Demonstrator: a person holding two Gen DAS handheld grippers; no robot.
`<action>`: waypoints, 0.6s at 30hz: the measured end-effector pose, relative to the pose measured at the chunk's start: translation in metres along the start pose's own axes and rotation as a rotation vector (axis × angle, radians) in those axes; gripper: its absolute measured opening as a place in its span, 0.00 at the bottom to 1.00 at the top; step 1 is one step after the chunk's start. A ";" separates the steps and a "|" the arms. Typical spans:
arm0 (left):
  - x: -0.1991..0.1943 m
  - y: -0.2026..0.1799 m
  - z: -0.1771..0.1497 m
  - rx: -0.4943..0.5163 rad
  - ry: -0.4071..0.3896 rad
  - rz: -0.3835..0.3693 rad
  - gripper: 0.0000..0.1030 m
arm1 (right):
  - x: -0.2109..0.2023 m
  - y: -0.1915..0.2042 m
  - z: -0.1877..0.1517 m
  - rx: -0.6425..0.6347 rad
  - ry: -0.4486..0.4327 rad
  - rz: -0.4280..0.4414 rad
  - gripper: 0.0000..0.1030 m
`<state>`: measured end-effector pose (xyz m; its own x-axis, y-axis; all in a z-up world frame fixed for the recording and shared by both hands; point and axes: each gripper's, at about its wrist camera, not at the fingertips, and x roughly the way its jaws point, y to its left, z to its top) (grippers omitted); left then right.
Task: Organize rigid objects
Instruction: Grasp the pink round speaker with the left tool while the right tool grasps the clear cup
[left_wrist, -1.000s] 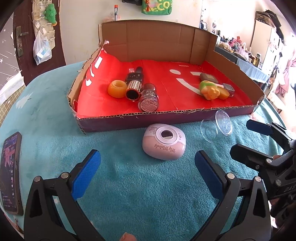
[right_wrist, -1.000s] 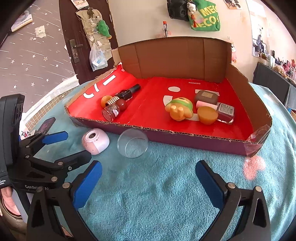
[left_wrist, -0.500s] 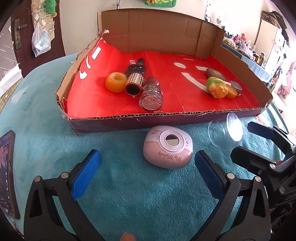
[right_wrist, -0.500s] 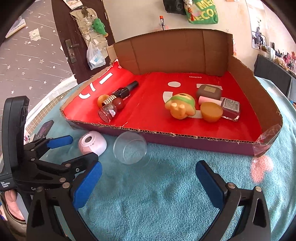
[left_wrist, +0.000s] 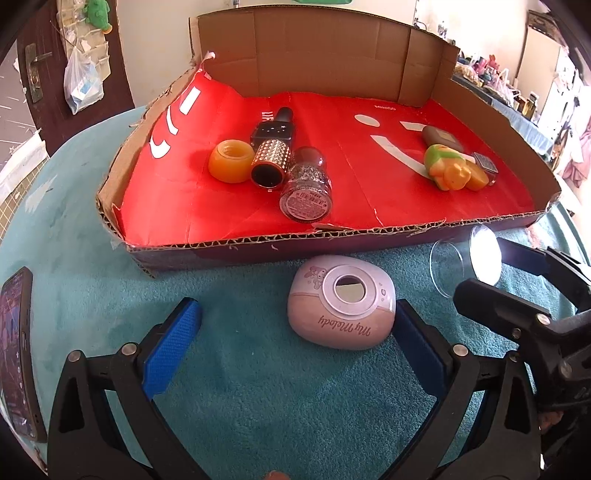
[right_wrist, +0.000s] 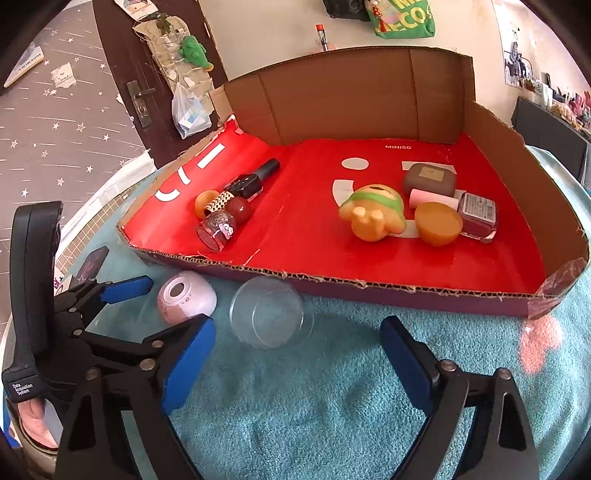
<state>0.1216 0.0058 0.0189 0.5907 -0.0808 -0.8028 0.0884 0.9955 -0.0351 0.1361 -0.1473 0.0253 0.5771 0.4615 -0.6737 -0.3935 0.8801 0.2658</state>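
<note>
A pink "My Melody" case (left_wrist: 341, 306) lies on the teal blanket in front of the cardboard tray (left_wrist: 258, 247). My left gripper (left_wrist: 295, 343) is open around it, and its right finger (left_wrist: 417, 343) is close beside the case. A clear plastic cup (right_wrist: 269, 312) lies on its side by the tray's front wall (right_wrist: 369, 288). My right gripper (right_wrist: 297, 358) is just behind the cup and its jaws are closing, but the pads do not touch the cup. In the right wrist view, the left gripper (right_wrist: 162, 306) straddles the pink case (right_wrist: 186, 297).
The red-lined tray holds an orange cap (left_wrist: 231, 160), a studded black bottle (left_wrist: 271, 157) and a glitter bottle (left_wrist: 306, 188) at left. A green-orange toy (left_wrist: 445, 168) and small cases sit at right. A phone (left_wrist: 14, 350) lies on the blanket's left edge.
My left gripper has moved forward, so the pink case now lies between its fingers. The right gripper's fingers have drawn closer together behind the clear cup.
</note>
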 end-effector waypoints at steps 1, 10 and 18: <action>0.000 0.000 0.000 0.001 -0.001 0.002 1.00 | 0.001 -0.001 0.000 0.006 0.004 0.005 0.85; -0.003 0.000 0.000 0.009 -0.017 0.000 0.95 | 0.003 -0.005 0.003 0.038 0.010 0.021 0.72; -0.004 -0.017 0.000 0.069 -0.029 -0.016 0.76 | 0.006 -0.003 0.006 0.046 0.015 0.038 0.63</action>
<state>0.1183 -0.0104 0.0228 0.6118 -0.0993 -0.7848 0.1529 0.9882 -0.0058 0.1452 -0.1467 0.0241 0.5512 0.4936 -0.6727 -0.3815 0.8661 0.3229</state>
